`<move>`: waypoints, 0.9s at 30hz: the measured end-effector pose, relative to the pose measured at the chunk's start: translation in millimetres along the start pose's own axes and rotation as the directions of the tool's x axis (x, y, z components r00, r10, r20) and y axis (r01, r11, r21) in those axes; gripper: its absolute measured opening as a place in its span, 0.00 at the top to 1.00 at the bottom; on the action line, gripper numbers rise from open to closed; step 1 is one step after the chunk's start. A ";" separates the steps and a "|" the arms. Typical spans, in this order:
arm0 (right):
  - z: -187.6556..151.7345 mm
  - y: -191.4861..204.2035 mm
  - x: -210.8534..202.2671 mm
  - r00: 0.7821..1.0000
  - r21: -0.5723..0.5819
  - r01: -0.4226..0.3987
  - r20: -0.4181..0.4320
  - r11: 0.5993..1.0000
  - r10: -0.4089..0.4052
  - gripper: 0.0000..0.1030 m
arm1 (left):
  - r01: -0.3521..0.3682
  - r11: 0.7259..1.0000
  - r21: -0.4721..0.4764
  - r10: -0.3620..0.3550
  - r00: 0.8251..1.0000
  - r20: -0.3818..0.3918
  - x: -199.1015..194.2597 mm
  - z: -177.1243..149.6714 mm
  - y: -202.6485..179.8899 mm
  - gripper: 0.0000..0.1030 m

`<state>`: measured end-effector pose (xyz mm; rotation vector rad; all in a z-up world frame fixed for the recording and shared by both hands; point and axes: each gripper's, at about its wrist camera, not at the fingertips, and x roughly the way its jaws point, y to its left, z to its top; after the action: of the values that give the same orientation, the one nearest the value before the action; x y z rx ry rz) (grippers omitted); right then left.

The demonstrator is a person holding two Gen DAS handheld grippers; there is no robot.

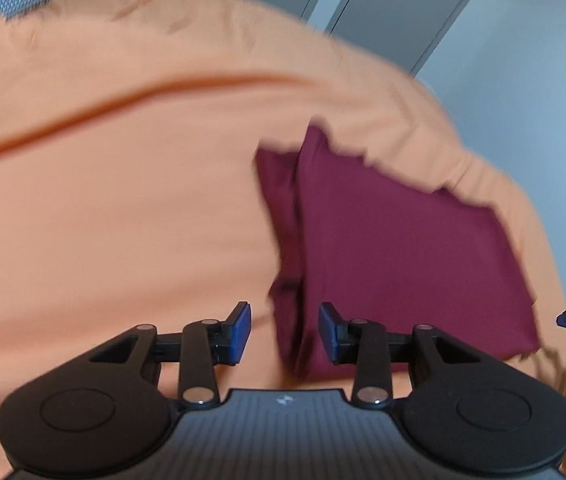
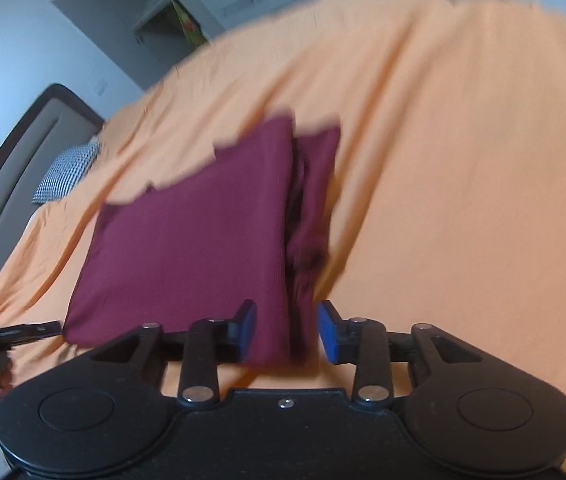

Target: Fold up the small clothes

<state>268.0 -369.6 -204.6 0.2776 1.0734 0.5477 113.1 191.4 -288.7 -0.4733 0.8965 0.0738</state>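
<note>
Both jaws open over folded maroon garment [image 1: 395,256] (orange sheet [image 1: 123,200] beneath).

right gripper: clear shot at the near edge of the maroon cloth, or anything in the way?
Probably yes. The right gripper is open just above the folded maroon cloth, whose near edge lies between its fingers; nothing covers it on the orange sheet.
</note>
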 end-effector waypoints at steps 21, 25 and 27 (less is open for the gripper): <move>124.4 33.1 169.3 0.978 -0.078 0.191 0.102 0.979 -0.182 0.97 | -0.078 0.994 0.074 0.071 0.992 0.102 137.5 131.7 -31.0 0.55; 110.6 46.2 144.0 0.973 -0.114 0.192 0.152 0.975 -0.174 0.53 | -0.041 0.998 0.045 0.035 0.992 0.121 100.5 114.4 -19.0 0.46; 96.4 56.1 127.8 0.985 -0.130 0.126 0.131 0.984 -0.109 0.52 | -0.029 0.999 0.020 0.027 0.994 0.103 83.8 96.7 -12.4 0.42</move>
<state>383.6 -248.1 -230.2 0.1244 0.9211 0.4897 239.9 210.4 -297.2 -0.4328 0.8023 0.1131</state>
